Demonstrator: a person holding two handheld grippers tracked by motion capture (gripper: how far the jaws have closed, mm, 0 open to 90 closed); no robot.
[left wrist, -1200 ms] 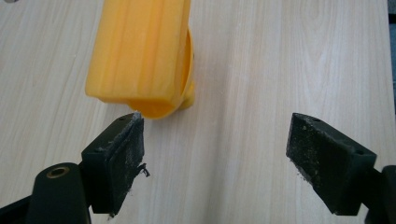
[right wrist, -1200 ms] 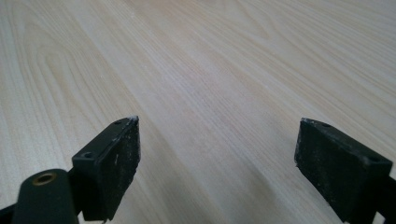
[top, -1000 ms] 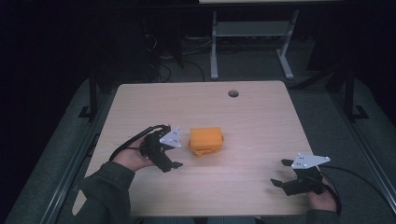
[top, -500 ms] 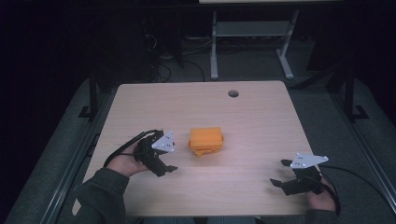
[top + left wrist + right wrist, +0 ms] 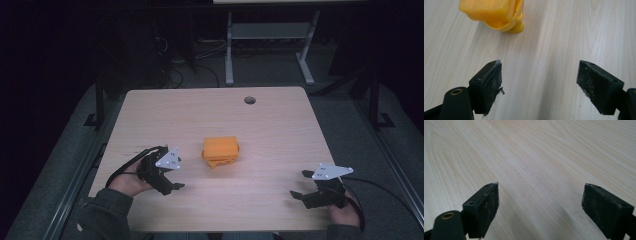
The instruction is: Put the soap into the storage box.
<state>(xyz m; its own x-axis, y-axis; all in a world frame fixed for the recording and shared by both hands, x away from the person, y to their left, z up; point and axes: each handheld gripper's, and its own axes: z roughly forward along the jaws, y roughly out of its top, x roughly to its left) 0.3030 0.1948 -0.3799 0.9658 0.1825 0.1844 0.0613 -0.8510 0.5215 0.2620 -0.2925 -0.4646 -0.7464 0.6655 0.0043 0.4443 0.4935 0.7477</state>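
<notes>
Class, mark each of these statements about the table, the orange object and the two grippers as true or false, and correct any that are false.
1. The orange object lies near the middle of the table. True.
2. The left gripper grips the orange object. False: its jaws stand open over bare wood, apart from the object.
3. The right gripper has its jaws open with nothing between them. True.
4. The round hole is at the table's near edge. False: it sits near the far edge.
5. The orange object is closer to the right gripper. False: the left gripper is nearer.
</notes>
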